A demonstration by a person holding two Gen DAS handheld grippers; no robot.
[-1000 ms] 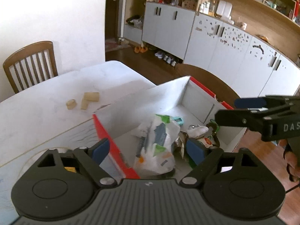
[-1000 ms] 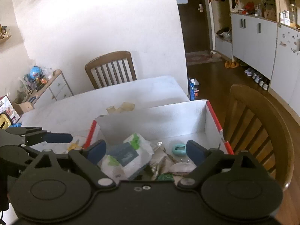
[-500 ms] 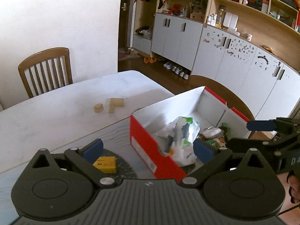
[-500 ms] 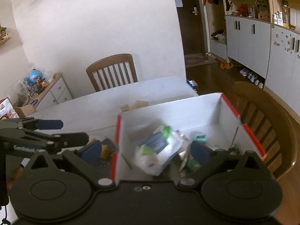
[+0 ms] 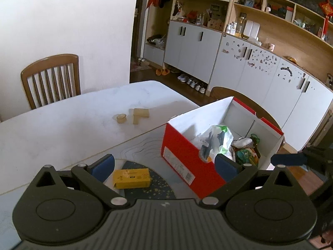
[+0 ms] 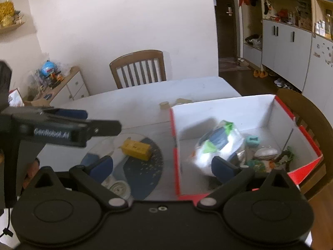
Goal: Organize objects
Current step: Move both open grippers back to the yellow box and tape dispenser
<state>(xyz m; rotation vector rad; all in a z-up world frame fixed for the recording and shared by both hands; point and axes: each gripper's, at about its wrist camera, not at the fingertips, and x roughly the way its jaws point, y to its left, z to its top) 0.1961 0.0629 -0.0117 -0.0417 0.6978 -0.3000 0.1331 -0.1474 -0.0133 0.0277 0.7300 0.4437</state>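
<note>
A red-and-white cardboard box [image 5: 183,162] [image 6: 229,112] stands on the table. Inside it lie a white-and-green plastic bag [image 5: 216,139] [image 6: 218,143], a teal item [image 6: 252,141] and small toys [image 5: 246,152]. To its left, a yellow carton [image 5: 131,178] [image 6: 136,149] rests on a dark round mat [image 5: 154,189] [image 6: 152,166]. My left gripper [image 5: 164,164] is open and empty, straddling the box's near red corner. My right gripper [image 6: 163,165] is open too, spanning the box's left wall, with nothing held. Each gripper shows in the other's view, the right [image 5: 291,158] and the left [image 6: 62,129].
Pale wooden blocks [image 5: 135,116] lie further back on the white table [image 5: 62,129]. A clear jar with a lid [image 6: 118,187] stands by my right gripper's left finger. Wooden chairs [image 5: 50,79] [image 6: 308,120] flank the table, and white cupboards [image 5: 249,66] line the far wall.
Both grippers have drawn back and leftward from over the box. The box now sits to the right in both views, and the yellow carton and mat have come into sight.
</note>
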